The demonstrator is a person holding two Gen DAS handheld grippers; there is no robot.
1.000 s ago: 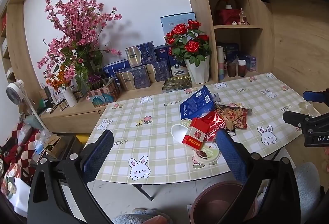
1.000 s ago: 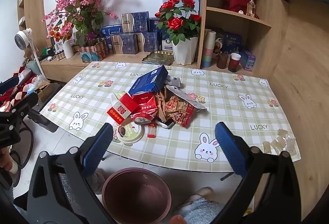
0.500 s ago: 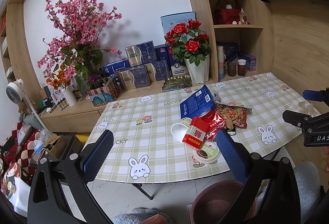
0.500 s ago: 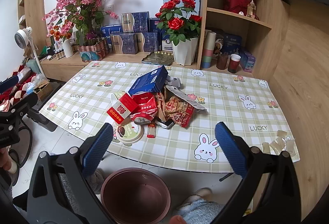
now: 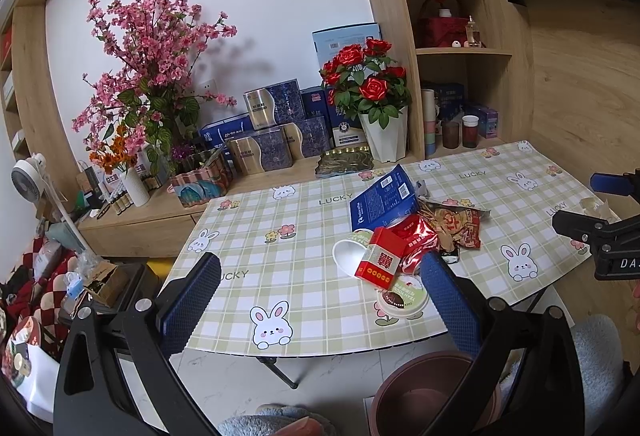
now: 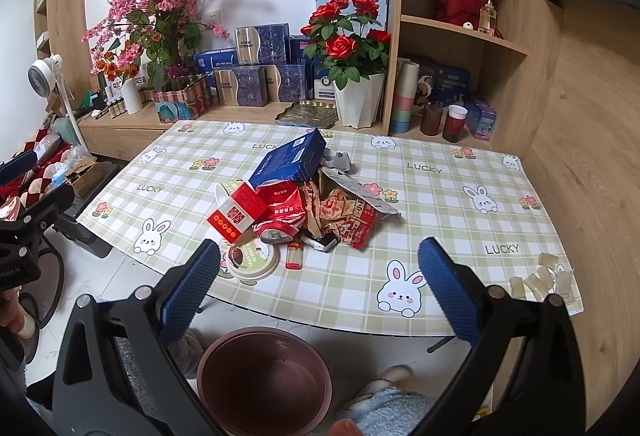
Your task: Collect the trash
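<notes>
**Two grippers held apart above a heap of trash**

Two grippers hang short of the table [image 6: 440,196], each with its blue-padded fingers spread wide and nothing between them: the left gripper [image 5: 320,292] and the right gripper [image 6: 318,278]. The landmark is the trash pile [image 6: 304,204] in the middle of the checked rabbit-print cloth. At the far side of the pile a blue box [image 6: 290,160] leans tilted; on its left edge lies a red cigarette pack [image 6: 236,214], touching a white paper cup [image 5: 348,256] on its side. Crumpled red and brown wrappers [image 6: 340,214] make up the pile's right half. On the near side of the pile sit a round lid [image 6: 252,256] and, just beside it, a small red lighter [image 6: 294,256]. Below the pile's near edge, on the floor under the table rim, stands a brown bin [image 6: 264,384], open-topped.
</notes>
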